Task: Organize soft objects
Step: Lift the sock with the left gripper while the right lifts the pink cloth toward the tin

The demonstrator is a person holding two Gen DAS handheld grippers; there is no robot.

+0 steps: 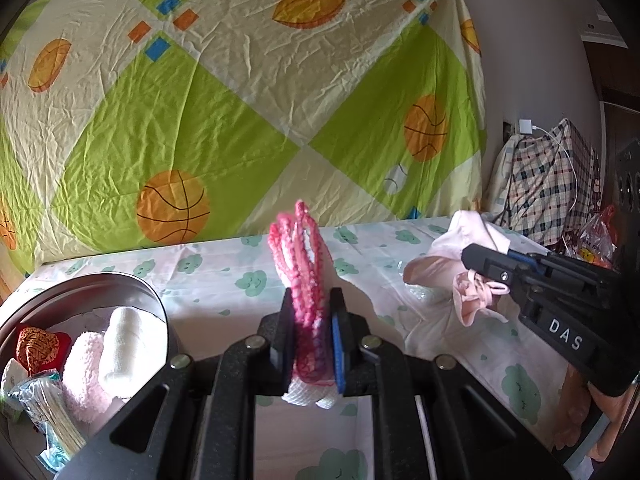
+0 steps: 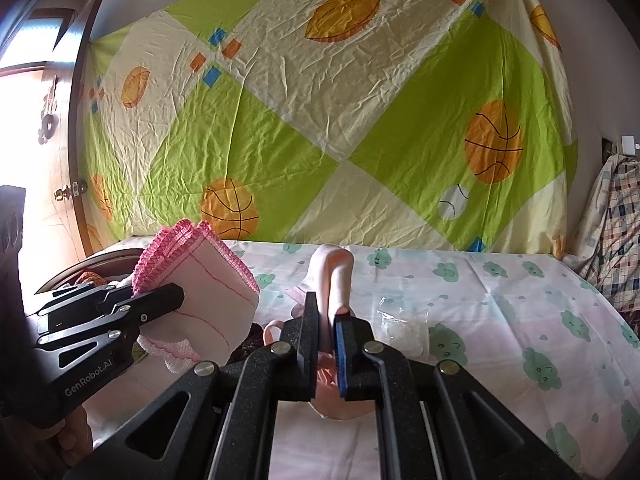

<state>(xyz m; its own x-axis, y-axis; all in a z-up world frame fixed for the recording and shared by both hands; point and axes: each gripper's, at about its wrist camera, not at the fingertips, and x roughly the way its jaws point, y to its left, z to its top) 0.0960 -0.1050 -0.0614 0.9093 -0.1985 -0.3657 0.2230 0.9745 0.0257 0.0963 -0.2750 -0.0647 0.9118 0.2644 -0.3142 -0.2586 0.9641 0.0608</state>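
While both grippers hover above the bed, the left gripper clamps a pink-edged cloth and the right gripper pinches a pale pink garment; likely next, carrying them left to the round tin.

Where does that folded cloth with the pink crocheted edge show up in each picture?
Left wrist view: folded cloth at centre, clamped in the left hand-held gripper.
Right wrist view: at left, seen side-on.
Shared landmark: basketball-print sheet behind.

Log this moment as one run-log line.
left gripper: shut on towel | right gripper: shut on pink cloth | tin: partly filled
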